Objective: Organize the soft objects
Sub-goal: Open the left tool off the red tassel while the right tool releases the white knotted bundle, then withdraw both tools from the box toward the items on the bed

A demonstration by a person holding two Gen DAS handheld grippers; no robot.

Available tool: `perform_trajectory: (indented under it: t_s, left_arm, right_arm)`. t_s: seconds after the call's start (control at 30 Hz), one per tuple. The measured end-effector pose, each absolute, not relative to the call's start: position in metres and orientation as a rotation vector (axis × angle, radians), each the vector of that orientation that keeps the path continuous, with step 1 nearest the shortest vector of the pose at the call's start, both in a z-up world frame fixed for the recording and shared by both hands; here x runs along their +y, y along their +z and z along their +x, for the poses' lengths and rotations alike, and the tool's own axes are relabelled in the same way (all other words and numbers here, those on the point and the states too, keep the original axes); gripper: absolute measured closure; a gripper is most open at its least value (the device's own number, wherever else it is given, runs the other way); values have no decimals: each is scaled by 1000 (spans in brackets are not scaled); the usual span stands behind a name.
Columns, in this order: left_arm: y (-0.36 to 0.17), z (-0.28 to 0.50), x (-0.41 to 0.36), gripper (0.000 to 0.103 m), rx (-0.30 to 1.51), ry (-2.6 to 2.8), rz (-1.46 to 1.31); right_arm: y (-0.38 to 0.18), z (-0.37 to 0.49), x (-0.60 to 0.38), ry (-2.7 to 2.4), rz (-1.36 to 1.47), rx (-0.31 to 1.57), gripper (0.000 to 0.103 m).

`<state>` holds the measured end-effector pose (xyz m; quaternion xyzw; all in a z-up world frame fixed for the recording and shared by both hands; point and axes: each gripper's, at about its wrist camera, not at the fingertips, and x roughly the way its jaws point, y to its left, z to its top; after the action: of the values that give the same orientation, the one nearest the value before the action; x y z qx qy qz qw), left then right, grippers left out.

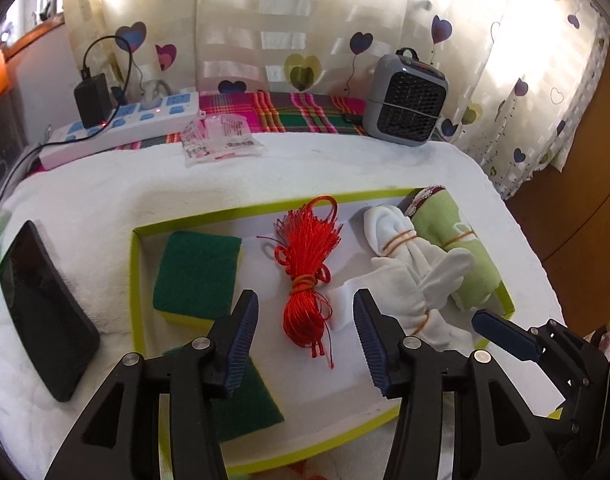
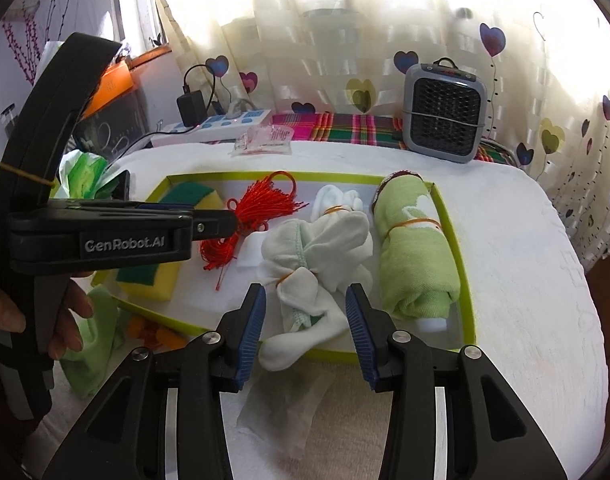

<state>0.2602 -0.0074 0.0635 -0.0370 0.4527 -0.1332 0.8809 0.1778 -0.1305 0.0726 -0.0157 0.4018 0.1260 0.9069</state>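
The red cord (image 1: 307, 276) lies in the tray (image 1: 139, 280) between the open left tool (image 1: 303, 344), the sponge (image 1: 197, 272) left of it; the right tool (image 2: 305, 334) stands open around the white cloth (image 2: 317, 280).

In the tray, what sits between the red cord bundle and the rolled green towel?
The white cloth bundle tied with rubber bands lies between the red cord bundle and the rolled green towel. Both wrist views show it.

Black plastic left claw (image 1: 305, 336) and right claw (image 2: 305, 332), ribbed blue pads, silver screws, "GenRobot.AI" lettering
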Motion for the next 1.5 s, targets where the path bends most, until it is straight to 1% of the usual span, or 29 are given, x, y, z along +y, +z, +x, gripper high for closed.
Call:
perform_trajectory:
  t_s: [0.17, 0.9, 1.0, 1.13, 1.27, 1.33, 1.4, 1.5]
  left_arm:
    - [71, 246, -2, 52, 930, -271, -92]
    - [87, 163, 30, 51, 853, -219, -103]
    - [90, 153, 39, 51, 841, -216, -126]
    - [92, 139, 53, 51, 821, -206, -156]
    - [85, 129, 70, 44, 830, -190, -195]
    - [79, 126, 79, 44, 849, -184, -224]
    - [75, 123, 83, 43, 856, -184, -238]
    - [69, 116, 86, 42, 862, -198, -240]
  right_arm:
    - [76, 169, -131, 261, -18, 814, 60]
    - [81, 119, -132, 316, 26, 797, 58]
    - [77, 113, -132, 333, 40, 808, 54]
    - [72, 109, -130, 368, 50, 827, 54]
    - [64, 104, -120, 440, 36, 863, 51]
    - [59, 102, -114, 483, 22, 878, 50]
    - [53, 100, -106, 516, -5, 894, 43]
    - [48, 98, -96, 536, -39, 907, 40]
